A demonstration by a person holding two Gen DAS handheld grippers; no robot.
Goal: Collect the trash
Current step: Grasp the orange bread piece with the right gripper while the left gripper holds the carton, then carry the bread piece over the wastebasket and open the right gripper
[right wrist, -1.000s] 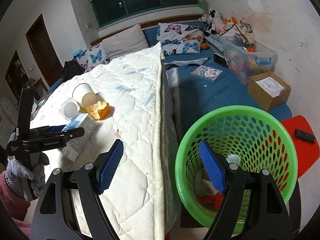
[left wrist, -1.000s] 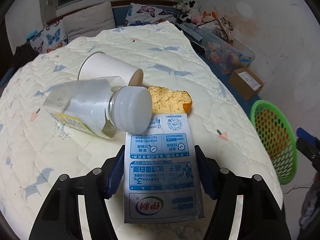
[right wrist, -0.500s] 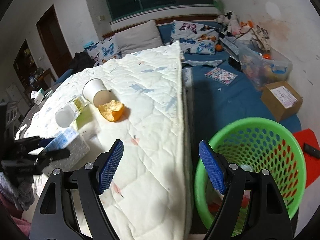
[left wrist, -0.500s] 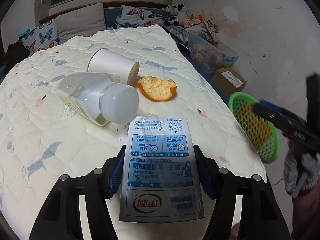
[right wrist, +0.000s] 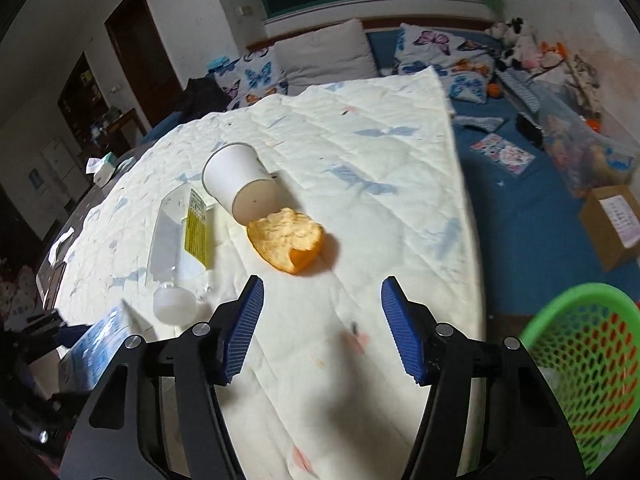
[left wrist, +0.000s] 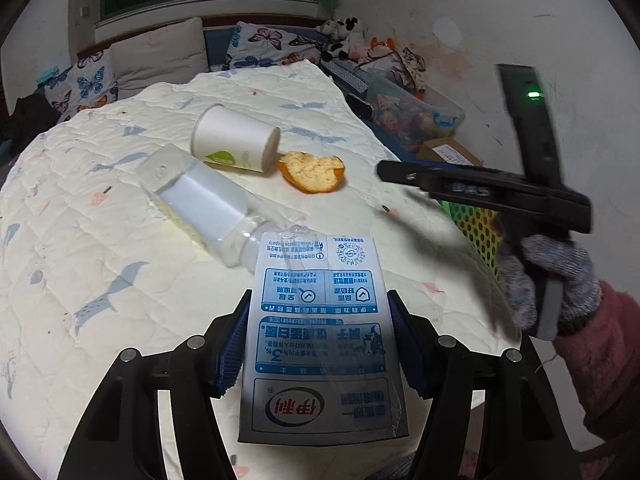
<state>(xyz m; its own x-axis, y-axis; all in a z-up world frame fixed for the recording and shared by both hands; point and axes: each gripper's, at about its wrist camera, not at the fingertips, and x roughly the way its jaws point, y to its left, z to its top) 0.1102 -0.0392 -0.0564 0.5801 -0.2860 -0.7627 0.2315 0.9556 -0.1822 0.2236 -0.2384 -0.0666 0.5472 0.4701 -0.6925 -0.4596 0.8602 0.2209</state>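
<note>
My left gripper (left wrist: 318, 340) is shut on a blue and white milk carton (left wrist: 320, 332), held above the quilted pad; the carton also shows in the right wrist view (right wrist: 102, 340). On the pad lie a clear plastic bottle (left wrist: 196, 200) (right wrist: 176, 248), a tipped white paper cup (left wrist: 234, 144) (right wrist: 240, 186) and an orange peel (left wrist: 312, 170) (right wrist: 286, 244). My right gripper (right wrist: 322, 326) is open and empty, over the pad just short of the peel. It shows at the right in the left wrist view (left wrist: 400, 170).
A green mesh basket (right wrist: 584, 360) with some trash inside stands on the floor right of the pad's edge (right wrist: 468, 240); it also shows in the left wrist view (left wrist: 476, 228). A cardboard box (right wrist: 612, 224) and a plastic bin (right wrist: 580, 148) sit further right.
My right gripper has swung left from over the green basket to above the pad, facing the peel. My left gripper has lifted the carton and drawn back from the bottle.
</note>
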